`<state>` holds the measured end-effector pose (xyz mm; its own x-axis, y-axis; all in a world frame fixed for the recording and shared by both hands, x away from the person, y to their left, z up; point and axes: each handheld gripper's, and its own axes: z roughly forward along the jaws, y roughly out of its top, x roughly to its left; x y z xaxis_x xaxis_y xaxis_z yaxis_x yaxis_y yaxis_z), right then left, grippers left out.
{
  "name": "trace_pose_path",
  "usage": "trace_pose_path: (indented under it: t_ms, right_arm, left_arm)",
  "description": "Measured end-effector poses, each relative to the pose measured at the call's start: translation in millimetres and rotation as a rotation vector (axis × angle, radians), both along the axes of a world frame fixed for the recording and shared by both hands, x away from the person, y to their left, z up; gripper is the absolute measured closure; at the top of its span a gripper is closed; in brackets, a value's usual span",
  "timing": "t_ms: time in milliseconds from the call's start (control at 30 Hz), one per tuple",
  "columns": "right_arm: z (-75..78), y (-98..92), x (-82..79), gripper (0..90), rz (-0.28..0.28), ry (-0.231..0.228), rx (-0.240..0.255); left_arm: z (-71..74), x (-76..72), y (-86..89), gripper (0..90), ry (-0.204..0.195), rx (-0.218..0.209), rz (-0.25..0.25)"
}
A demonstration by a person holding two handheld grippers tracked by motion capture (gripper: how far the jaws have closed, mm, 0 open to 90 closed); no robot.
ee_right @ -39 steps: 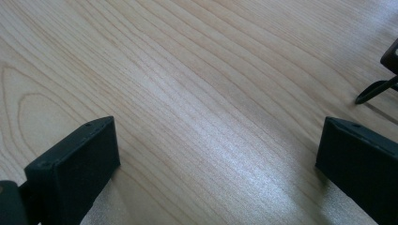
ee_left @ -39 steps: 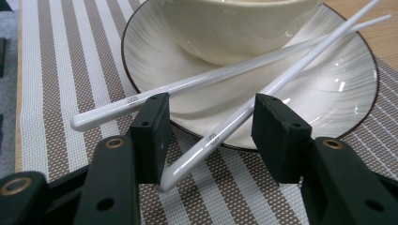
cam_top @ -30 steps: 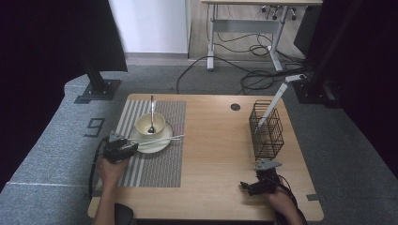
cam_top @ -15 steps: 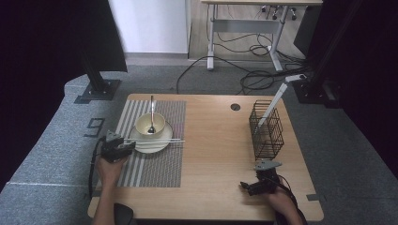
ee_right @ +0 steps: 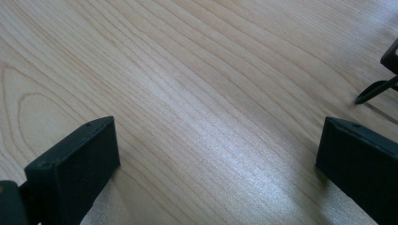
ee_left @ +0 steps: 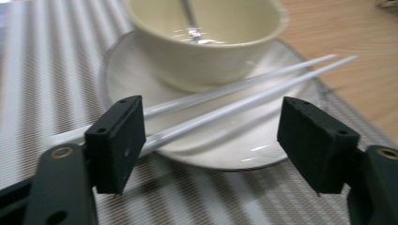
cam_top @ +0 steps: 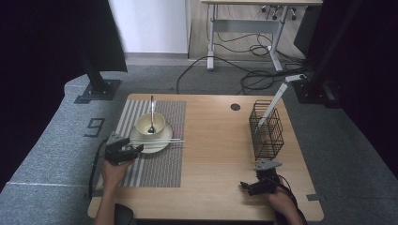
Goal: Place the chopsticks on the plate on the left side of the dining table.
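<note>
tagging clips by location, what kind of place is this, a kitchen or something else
Probably a lab or recording studio, not a kitchen: the wooden table stands on grey carpet between dark curtains, black stand bases flank it, and loose cables trail under a desk behind. The bowl looks staged.

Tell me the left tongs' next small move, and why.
Probably ease forward a little, then close. The left tongs stand open with the chopsticks between the jaws, resting across the plate beside the bowl; the near ends lie close to one jaw, so centring first seems wise.
</note>
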<state>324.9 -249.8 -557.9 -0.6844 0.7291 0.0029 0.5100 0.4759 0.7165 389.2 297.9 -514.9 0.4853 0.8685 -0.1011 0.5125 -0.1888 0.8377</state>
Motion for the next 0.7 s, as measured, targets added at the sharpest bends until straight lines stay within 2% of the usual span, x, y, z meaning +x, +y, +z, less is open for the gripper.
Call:
trace_pose_path:
  t_ms: [133,233,367,500,700]
  right_arm:
    - [0.0,0.0,0.0,0.0,0.0,0.0,0.0]
    - [0.0,0.0,0.0,0.0,0.0,0.0,0.0]
    - [0.0,0.0,0.0,0.0,0.0,0.0,0.0]
    - [0.0,0.0,0.0,0.0,0.0,0.0,0.0]
    - [0.0,0.0,0.0,0.0,0.0,0.0,0.0]
  left_arm:
    - [-0.1,-0.2,-14.9,18.1,-0.004,-0.017,-0.066]
    - [-2.9,1.0,-28.1,14.4,0.014,-0.034,-0.119]
    - [-5.0,2.3,-43.1,13.7,0.022,0.004,-0.165]
    - [-8.1,6.4,-51.2,12.3,0.033,0.007,-0.182]
    - [-13.6,15.1,-55.3,9.9,0.041,0.044,-0.168]
